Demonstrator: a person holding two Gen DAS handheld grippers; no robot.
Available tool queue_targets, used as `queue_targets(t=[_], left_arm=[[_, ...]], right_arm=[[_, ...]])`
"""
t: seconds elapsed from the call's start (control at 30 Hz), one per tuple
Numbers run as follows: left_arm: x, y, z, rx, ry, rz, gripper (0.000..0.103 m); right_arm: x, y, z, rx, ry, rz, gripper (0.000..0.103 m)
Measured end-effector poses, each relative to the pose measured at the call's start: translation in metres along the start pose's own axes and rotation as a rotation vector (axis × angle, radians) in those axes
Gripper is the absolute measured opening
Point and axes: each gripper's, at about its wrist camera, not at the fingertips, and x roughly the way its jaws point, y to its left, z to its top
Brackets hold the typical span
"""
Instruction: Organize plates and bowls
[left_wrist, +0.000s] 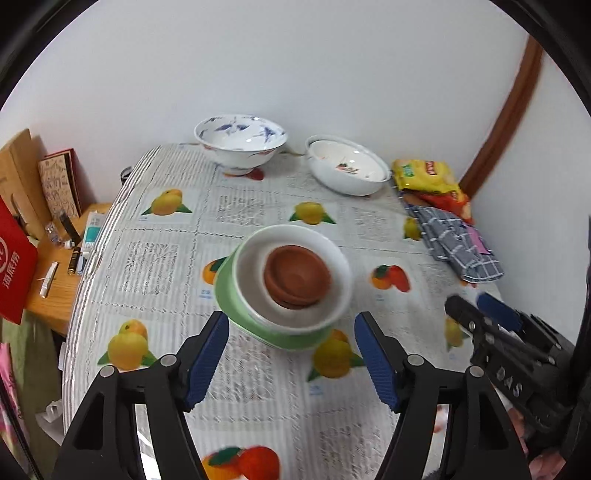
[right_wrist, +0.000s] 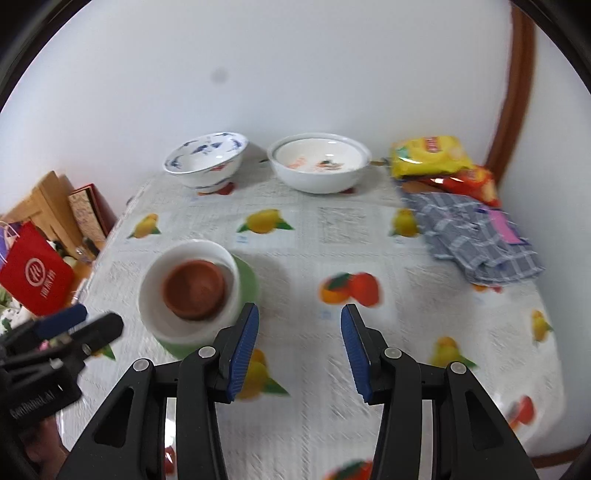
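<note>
A stack stands mid-table: a brown bowl (left_wrist: 297, 277) inside a white bowl (left_wrist: 247, 266), on a green plate (left_wrist: 225, 291). It shows in the right wrist view too, brown bowl (right_wrist: 194, 286), white bowl (right_wrist: 155, 295), green plate (right_wrist: 247, 280). A blue-patterned bowl (left_wrist: 240, 142) (right_wrist: 207, 155) and a wide white bowl (left_wrist: 347, 166) (right_wrist: 319, 162) stand at the back by the wall. My left gripper (left_wrist: 291, 328) is open and empty, just in front of the stack. My right gripper (right_wrist: 299, 325) is open and empty, to the right of the stack.
The table (left_wrist: 155, 266) wears a fruit-print cloth. Yellow and red snack packets (left_wrist: 428, 177) (right_wrist: 432, 155) and a grey checked cloth (left_wrist: 458, 240) (right_wrist: 476, 232) lie at the right. A low side table with a red bag (left_wrist: 13, 266) (right_wrist: 35, 275) stands left.
</note>
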Motion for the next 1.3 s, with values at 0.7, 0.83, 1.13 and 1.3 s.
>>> queue_targets(t=[0.7, 0.83, 1.13, 1.3], left_arm=[[-0.137, -0.06, -0.061, 0.116, -0.206, -0.02, 0.098], [-0.143, -0.058, -0.066, 0.109, -0.209, -0.01, 0.098], [-0.152, -0.058, -0.072, 0.117, -0.224, 0.008, 0.098], [-0.154, -0.06, -0.074, 0.125, -0.226, 0.01, 0.098]], right_arm=[[-0.171, -0.052, -0.076, 0.132, -0.182, -0.115, 0.096], [-0.178, -0.052, -0.081, 0.143, -0.188, -0.112, 0.096], [-0.185, -0.052, -0.089, 0.159, -0.192, -0.117, 0.096], [-0.19, -0.053, -0.09, 0.164, -0.204, -0.124, 0.096]])
